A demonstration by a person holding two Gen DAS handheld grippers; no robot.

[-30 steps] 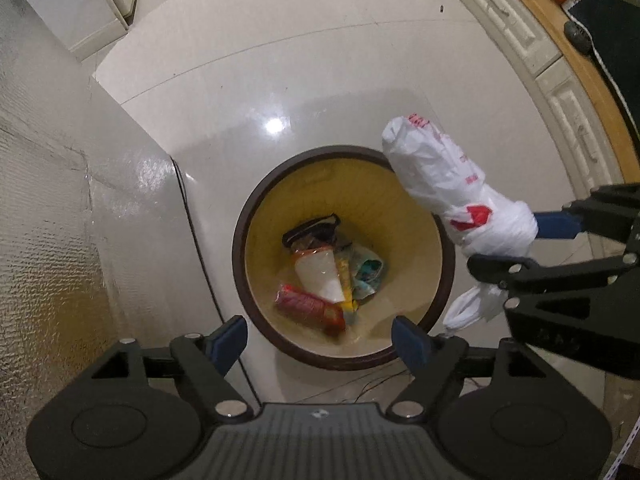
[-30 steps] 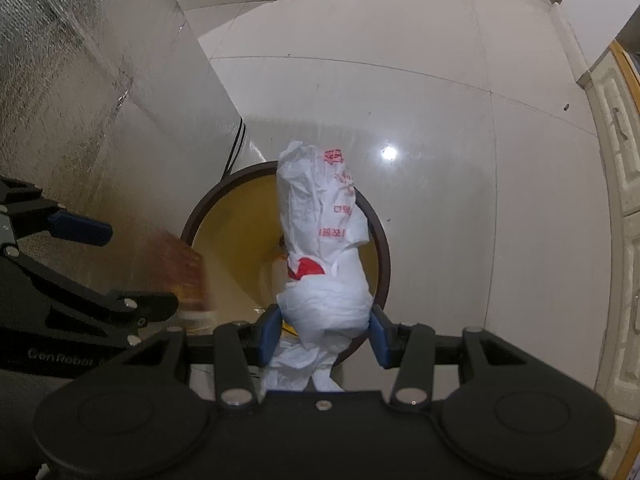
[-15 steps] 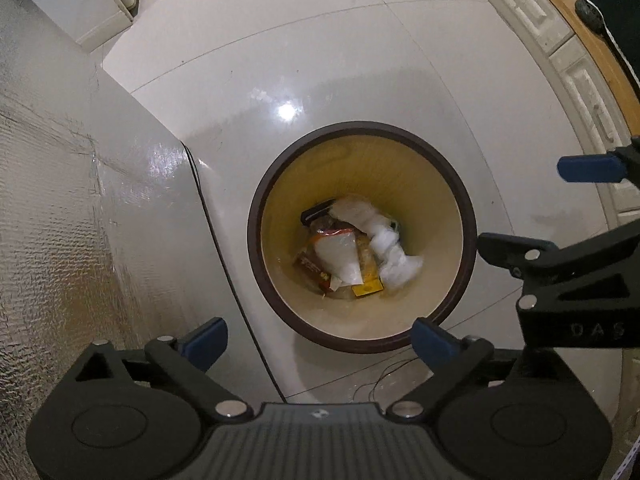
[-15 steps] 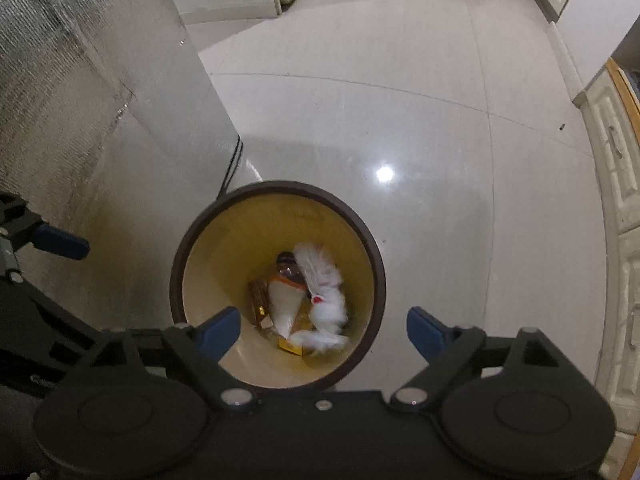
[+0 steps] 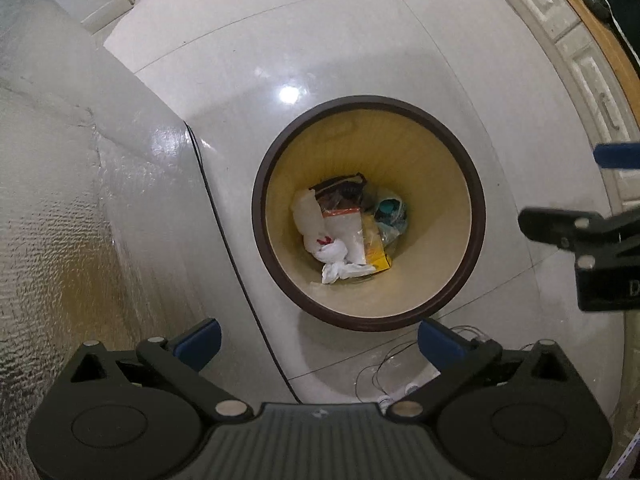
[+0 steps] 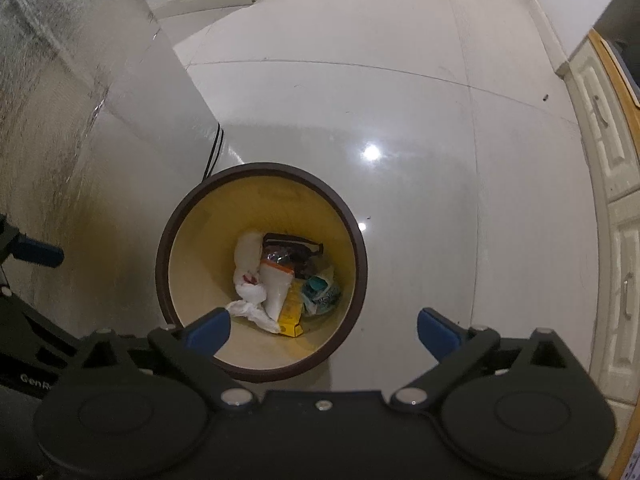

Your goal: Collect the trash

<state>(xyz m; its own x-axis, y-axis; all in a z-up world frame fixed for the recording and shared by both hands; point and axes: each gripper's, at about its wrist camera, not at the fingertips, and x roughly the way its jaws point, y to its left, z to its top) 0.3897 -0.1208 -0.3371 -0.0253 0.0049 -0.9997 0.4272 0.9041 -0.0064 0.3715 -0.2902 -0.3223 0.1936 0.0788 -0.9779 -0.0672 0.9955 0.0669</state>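
A round bin with a dark brown rim and yellow inside stands on the floor. At its bottom lies a white plastic bag with red print among several wrappers. My left gripper is open and empty above the bin's near rim. My right gripper is open and empty above the bin; it also shows in the left wrist view at the right edge.
A silver foil-covered panel stands left of the bin. A black cable runs down along it. Thin wires lie on the floor near the bin. White cabinets line the right side. Glossy tiled floor surrounds the bin.
My right gripper opened and let go of the white bag. The bag fell into the bin and settled at its bottom. Both grippers rose higher above the bin.
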